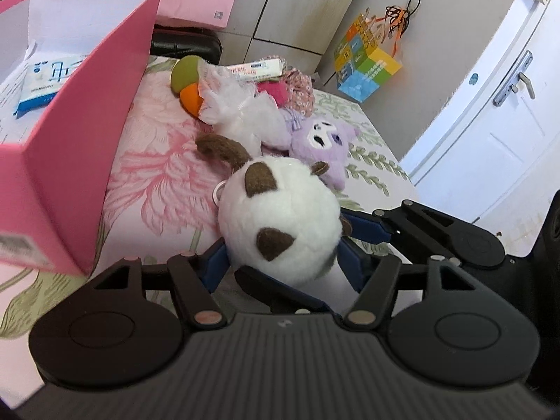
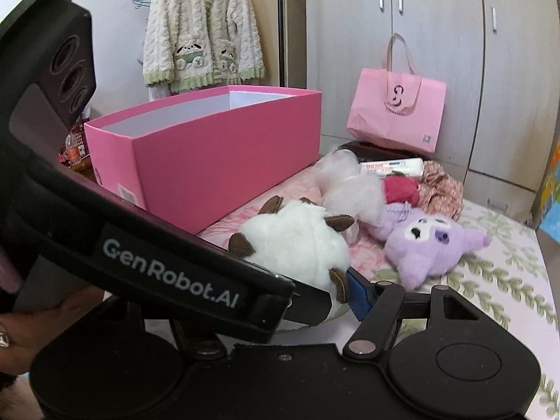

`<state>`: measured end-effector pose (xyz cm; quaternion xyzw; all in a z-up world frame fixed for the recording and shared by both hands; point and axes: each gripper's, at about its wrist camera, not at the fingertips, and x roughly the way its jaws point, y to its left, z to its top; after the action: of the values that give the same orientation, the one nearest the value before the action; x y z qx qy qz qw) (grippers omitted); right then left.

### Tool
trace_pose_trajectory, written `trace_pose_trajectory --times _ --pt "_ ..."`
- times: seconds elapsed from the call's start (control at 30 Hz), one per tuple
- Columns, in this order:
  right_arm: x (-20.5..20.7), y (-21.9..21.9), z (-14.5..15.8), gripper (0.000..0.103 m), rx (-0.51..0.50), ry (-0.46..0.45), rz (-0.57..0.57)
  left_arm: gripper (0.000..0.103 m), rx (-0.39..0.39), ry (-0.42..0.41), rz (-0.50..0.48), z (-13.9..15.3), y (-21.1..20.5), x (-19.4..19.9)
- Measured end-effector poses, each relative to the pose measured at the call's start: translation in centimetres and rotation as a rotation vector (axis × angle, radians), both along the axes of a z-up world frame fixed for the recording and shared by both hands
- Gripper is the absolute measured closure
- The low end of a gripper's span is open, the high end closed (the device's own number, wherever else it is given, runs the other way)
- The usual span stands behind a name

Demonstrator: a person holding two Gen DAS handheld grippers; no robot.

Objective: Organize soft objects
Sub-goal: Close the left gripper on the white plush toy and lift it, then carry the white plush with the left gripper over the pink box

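Note:
A white plush with brown horns (image 1: pixel 280 220) sits between the blue pads of my left gripper (image 1: pixel 283 259), which is shut on it just above the floral bed. It also shows in the right wrist view (image 2: pixel 297 245). The right gripper (image 2: pixel 315 301) is mostly hidden behind the left gripper's body; only its right blue fingertip (image 2: pixel 358 292) shows beside the plush. A purple plush (image 1: pixel 322 147) (image 2: pixel 430 248) lies just beyond. Further back lies a pile: a white fluffy toy (image 1: pixel 241 115), an orange-green ball (image 1: pixel 189 80), red and floral cloth (image 2: pixel 420 189). An open pink box (image 1: pixel 87 122) (image 2: pixel 217 154) stands left.
A tissue pack (image 1: pixel 45 80) lies inside the pink box. A pink tote bag (image 2: pixel 395 112) and a black case (image 1: pixel 185 43) stand at the back by the wardrobe. A colourful cube box (image 1: pixel 365 59) sits beyond the bed. A white door (image 1: pixel 490 122) is on the right.

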<state>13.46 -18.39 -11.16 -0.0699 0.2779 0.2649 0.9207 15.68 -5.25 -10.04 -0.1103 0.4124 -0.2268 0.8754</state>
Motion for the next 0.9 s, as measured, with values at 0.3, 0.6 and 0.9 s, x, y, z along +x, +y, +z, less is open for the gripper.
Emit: trace_pose_trajectory --times 0.3,0.6,0.9 --pt "-2.4 0.9 0.8 0.03 0.02 0.071 -0.033 0.039 -0.002 0.057 -0.021 0.6 1.1 -2.3" --pt "-5.0 1.9 2.1 0.03 -0.002 0.089 -0.018 0.038 -0.027 0.109 -0.051 1.6 2.6 -4.3" --pt "-8.6 4.5 4.7 0.03 -0.094 0.023 0.052 0.038 -0.024 0.1 -0.059 4.2 4.9 -7.5"
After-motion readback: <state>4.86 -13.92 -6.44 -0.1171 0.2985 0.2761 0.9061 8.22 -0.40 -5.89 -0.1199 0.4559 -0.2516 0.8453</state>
